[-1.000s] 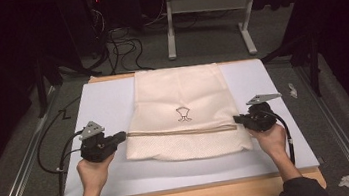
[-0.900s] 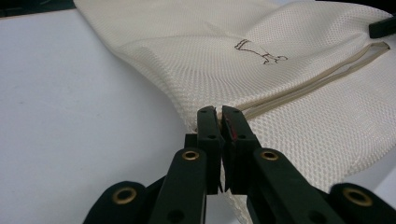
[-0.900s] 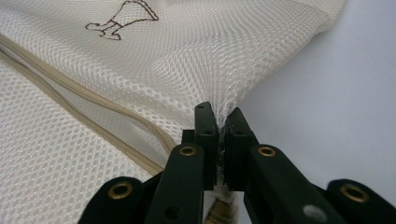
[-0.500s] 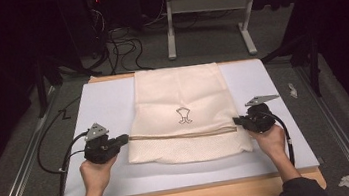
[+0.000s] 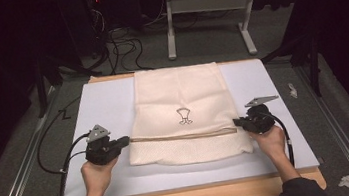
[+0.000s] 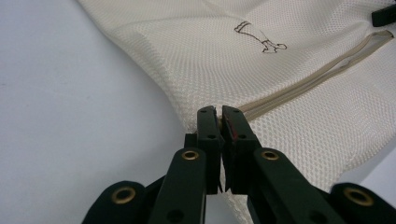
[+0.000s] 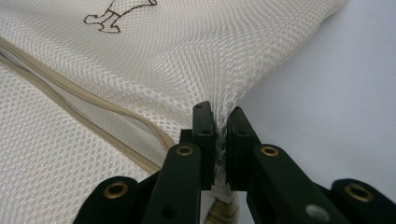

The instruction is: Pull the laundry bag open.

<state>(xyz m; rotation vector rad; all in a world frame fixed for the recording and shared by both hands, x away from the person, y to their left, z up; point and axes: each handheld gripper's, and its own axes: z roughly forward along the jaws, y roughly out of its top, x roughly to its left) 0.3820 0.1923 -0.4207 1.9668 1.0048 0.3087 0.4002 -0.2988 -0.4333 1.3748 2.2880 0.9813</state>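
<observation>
- Dark floor and cables ring the table (image 5: 291,161), whose top is covered by a white sheet (image 5: 103,106) with a wooden edge along our near side.
- Our left gripper (image 6: 218,112) has its jaws pinched together on the edge of the cream mesh bag (image 6: 224,56), right where the beige zipper (image 6: 322,70) ends; in the left gripper view the mesh rises from between the black jaws.
- From above, that left gripper (image 5: 126,141) lies low on the sheet at the bag's left side, with our left hand (image 5: 97,173) behind it and its black cable (image 5: 48,149) looping off to the left.
- Our right gripper (image 7: 220,116) is clamped on the opposite edge of the mesh bag (image 7: 154,60); a tuft of mesh is squeezed in the narrow slit between the jaws, and the zipper (image 7: 93,107) runs off to the left of them.
- In the high view the right gripper (image 5: 237,123) sits at the bag's right side, level with the zipper line, with our right hand (image 5: 271,141) behind it.
- Between the two grippers, the mesh bag (image 5: 182,97) lies flat in the middle of the sheet, its far end reaching the table's back edge.
- A small dark printed figure (image 5: 184,116) sits just above the zipper (image 5: 182,136), which crosses the bag from side to side.
- Beyond the table stand a pale metal frame (image 5: 202,9) and tangled cables (image 5: 120,39) on the grey floor.
</observation>
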